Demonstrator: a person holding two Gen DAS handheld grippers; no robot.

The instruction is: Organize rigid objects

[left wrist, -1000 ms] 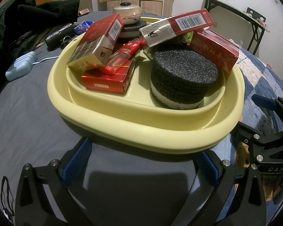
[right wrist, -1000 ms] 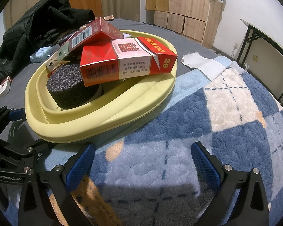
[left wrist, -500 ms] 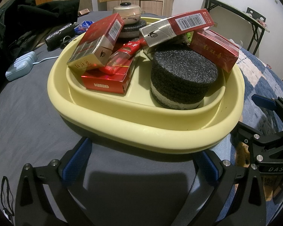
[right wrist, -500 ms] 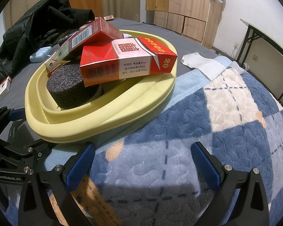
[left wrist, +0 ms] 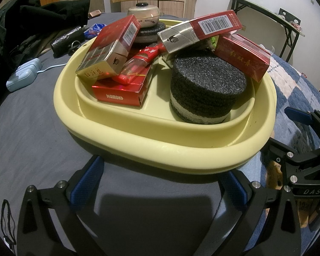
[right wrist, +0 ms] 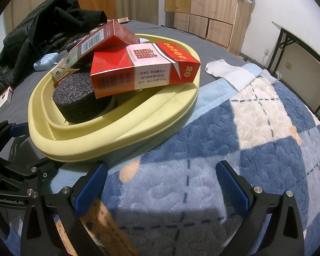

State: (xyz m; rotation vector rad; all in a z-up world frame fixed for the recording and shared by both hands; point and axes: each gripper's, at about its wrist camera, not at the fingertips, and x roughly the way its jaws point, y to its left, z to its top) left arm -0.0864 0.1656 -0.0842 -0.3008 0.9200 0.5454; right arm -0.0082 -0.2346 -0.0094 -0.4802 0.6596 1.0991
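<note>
A pale yellow tray sits on a bed. It holds several red cigarette packs, a black foam cylinder and a red tube. A small cream jar stands on a second foam disc at the tray's far end. My left gripper is open just in front of the tray's near rim, with nothing between its fingers. My right gripper is open over the blue and white blanket, to the right of the tray, and holds nothing.
A black jacket lies at the back left. Beside it are a light blue case, a black bag and one loose pack. A white cloth lies on the blanket. A folding table stands at the right.
</note>
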